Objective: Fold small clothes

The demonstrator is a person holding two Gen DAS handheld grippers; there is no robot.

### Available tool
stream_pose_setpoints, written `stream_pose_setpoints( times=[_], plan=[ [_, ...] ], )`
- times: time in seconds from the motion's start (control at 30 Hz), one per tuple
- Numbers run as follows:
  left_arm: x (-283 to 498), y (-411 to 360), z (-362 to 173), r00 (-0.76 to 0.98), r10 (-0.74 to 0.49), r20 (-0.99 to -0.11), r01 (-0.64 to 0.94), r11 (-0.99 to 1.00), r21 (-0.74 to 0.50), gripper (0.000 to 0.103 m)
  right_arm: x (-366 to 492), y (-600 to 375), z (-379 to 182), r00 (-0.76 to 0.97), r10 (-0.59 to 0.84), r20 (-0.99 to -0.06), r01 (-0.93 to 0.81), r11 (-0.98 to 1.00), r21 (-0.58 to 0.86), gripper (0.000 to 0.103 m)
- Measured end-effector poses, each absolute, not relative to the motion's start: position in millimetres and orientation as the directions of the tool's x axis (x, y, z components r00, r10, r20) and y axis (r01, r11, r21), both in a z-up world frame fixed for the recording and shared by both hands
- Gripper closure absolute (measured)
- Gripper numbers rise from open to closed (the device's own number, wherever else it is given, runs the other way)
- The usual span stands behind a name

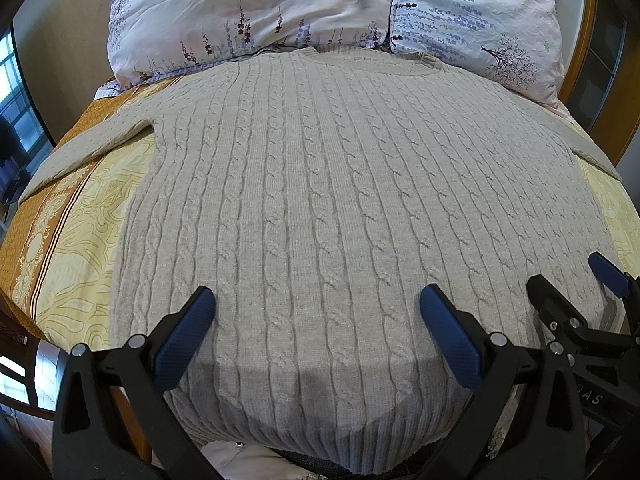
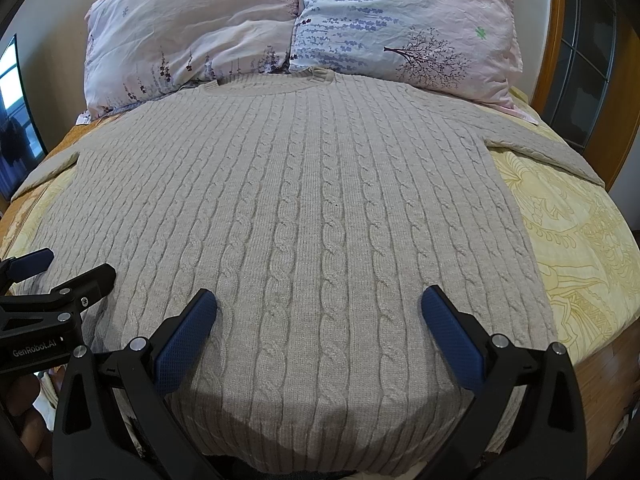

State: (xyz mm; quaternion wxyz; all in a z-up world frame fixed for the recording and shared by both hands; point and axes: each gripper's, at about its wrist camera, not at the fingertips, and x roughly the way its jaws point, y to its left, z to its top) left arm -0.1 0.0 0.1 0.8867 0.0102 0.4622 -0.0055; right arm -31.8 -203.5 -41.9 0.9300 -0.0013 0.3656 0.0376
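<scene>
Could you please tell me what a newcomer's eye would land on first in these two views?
A beige cable-knit sweater lies flat on the yellow patterned bedspread, collar toward two floral pillows at the head. Nearest the cameras, the open left gripper and right gripper hover over its hem.

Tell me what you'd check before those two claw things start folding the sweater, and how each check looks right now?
1. Cable-knit sweater spread flat on the bed, front unwrinkled: ok.
2. Both sleeves laid out sideways, left sleeve and right sleeve: ok, though their cuffs run out of view.
3. Left gripper open, nothing between its fingers: ok.
4. Right gripper open and empty: ok.
5. Collar clear of the floral pillows: cannot tell, they look to be touching.
6. Ribbed hem lying fully on the bed: cannot tell; it seems to droop over the edge.
</scene>
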Motion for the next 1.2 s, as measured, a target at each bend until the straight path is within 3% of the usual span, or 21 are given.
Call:
stream_pose_setpoints(
  times=[0.83,1.2],
  plan=[
    [0.0,-0.2,0.1,0.571,0.000,-0.821,0.019,1.000,0.014,0.002,-32.6,-203.2,-42.0,0.732,0.072,-0.678,-0.074,0.997,0.026,0.001],
    [0.7,-0.8,0.3,0.580,-0.007,-0.815,0.040,0.999,0.020,0.002,-33.7,-213.0,-43.2,0.765,0.158,-0.624,-0.179,0.983,0.030,0.001]
  ],
)
